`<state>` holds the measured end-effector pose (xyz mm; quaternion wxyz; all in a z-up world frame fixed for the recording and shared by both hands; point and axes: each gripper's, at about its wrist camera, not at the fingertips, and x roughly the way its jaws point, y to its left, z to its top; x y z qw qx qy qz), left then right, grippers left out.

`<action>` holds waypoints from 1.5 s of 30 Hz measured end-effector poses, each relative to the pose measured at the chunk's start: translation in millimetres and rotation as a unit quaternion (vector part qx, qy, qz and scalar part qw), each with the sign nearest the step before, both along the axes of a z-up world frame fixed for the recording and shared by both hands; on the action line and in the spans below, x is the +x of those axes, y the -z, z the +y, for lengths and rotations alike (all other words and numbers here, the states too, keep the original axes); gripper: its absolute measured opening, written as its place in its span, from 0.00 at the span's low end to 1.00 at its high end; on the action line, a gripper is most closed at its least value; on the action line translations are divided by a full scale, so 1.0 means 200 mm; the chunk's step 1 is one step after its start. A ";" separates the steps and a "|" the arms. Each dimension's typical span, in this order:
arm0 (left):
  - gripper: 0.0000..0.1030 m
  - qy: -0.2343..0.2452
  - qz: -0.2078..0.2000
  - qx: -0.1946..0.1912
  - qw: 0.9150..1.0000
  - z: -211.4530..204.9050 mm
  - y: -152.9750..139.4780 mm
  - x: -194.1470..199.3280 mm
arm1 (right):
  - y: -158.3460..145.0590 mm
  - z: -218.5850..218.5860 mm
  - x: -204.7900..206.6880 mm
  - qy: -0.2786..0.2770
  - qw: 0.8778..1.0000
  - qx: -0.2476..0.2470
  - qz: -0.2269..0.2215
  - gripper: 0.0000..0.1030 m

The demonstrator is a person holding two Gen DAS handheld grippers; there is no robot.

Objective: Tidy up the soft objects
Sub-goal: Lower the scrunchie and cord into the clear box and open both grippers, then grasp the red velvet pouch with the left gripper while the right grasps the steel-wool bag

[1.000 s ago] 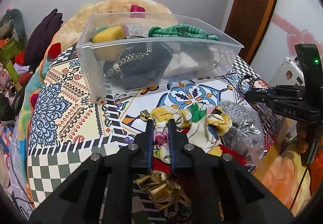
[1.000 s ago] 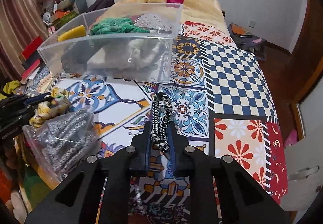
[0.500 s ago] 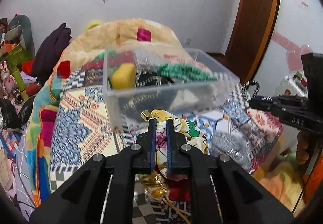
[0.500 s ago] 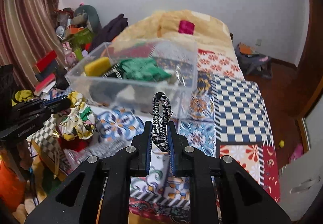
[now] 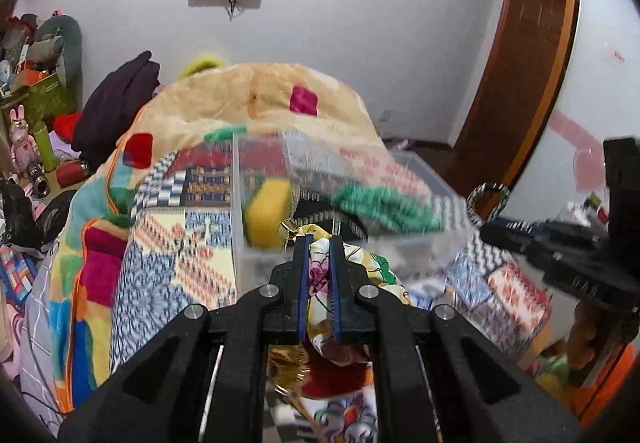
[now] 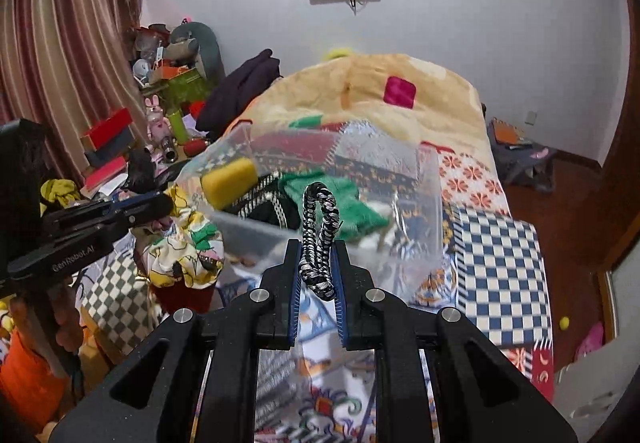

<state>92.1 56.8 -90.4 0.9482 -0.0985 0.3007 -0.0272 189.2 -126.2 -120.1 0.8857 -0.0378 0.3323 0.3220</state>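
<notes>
My left gripper [image 5: 319, 243] is shut on a floral yellow cloth bundle [image 5: 360, 275] and holds it in the air before the clear plastic bin [image 5: 240, 203]; the bundle also shows in the right wrist view [image 6: 184, 247]. My right gripper [image 6: 316, 247] is shut on a black-and-white braided cord loop [image 6: 320, 227], also seen in the left wrist view [image 5: 486, 195]. The bin [image 6: 428, 203] on the patterned bed holds a yellow sponge [image 6: 228, 179], green cloth [image 6: 344, 203] and dark fabric. Both grippers hover just in front of the bin.
The bed has a patchwork cover [image 6: 500, 263] and a beige blanket heap [image 6: 380, 83] behind the bin. A bag of grey scrubbers [image 6: 276, 375] lies on the near bed edge. Cluttered shelves [image 6: 160, 91] stand left; a wooden door [image 5: 520, 63] right.
Both grippers have risen from the bed with their loads and moved toward the bin, which now lies lower and closer in both views.
</notes>
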 end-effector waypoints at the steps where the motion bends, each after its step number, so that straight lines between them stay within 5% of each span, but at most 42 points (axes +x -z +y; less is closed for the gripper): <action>1: 0.08 -0.003 -0.004 -0.001 1.000 0.00 -0.01 0.01 | -0.01 0.01 0.02 0.000 1.000 0.001 -0.001 0.13; 8: 0.08 -0.018 -0.016 -0.031 0.999 0.02 -0.05 0.18 | -0.02 0.06 0.12 0.003 1.000 -0.001 -0.002 0.13; 21: 0.09 -0.036 0.048 0.005 0.998 -0.02 0.11 0.41 | 0.12 0.15 0.33 0.021 0.998 -0.035 0.043 0.18; 26: 0.37 -0.027 0.049 0.021 0.998 -0.03 0.11 0.37 | 0.13 0.13 0.30 0.040 0.997 -0.060 0.030 0.50; 32: 0.52 -0.007 0.035 0.046 0.998 -0.07 0.06 0.29 | 0.05 0.07 0.24 0.042 0.997 -0.057 0.005 0.69; 37: 0.65 0.005 0.010 0.061 0.998 -0.09 -0.01 0.16 | -0.04 0.03 0.10 0.037 0.998 -0.050 -0.030 0.80; 45: 0.89 0.008 0.011 0.059 0.998 -0.10 -0.01 -0.01 | -0.05 0.00 -0.07 0.008 1.000 -0.026 -0.015 0.89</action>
